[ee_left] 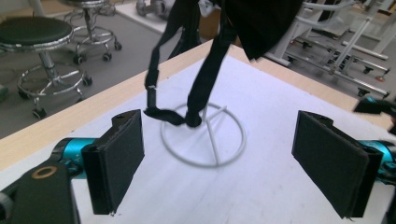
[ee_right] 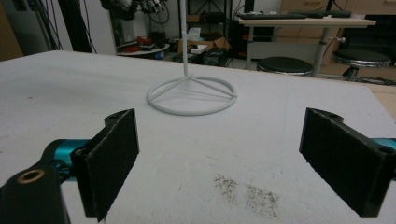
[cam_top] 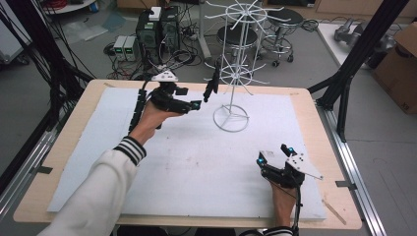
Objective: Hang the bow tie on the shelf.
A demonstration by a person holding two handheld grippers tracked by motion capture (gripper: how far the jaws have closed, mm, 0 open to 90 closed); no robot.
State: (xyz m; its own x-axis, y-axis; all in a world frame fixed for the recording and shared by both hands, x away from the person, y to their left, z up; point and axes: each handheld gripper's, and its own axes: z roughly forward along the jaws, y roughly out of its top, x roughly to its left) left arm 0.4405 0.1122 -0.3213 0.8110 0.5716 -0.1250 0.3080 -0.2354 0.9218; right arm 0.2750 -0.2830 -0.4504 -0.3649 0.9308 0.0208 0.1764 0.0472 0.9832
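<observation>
A: What is on the counter point(cam_top: 305, 105)?

B: A wooden counter covered by a white sheet point(cam_top: 196, 162). Toward the far side stands a white wire display rack point(cam_top: 236, 64), a thin pole rising from a ring-shaped base point(cam_top: 231, 118), with rows of thin prongs higher up.

A: Is anything hanging on it?

B: Yes. A black strap point(cam_top: 212, 84) hangs from the prongs on the rack's left side. In the left gripper view the black strap point(ee_left: 205, 70) drops in two strands, and its ends touch the ring base point(ee_left: 202, 135) by the pole.

A: Where are the grippers?

B: The left gripper point(cam_top: 195, 104) is held above the far left part of the sheet, pointing at the rack, just beside the strap but not touching it. Its own view point(ee_left: 219, 156) shows both padded jaws spread wide with nothing between them.

A: And the right?

B: The right gripper point(cam_top: 275, 155) sits low near the front right corner, well apart from the rack. In its view point(ee_right: 219, 158) the jaws are also wide and empty, facing the ring base point(ee_right: 191, 95). A grey smudge point(ee_right: 247, 191) marks the sheet between them.
</observation>
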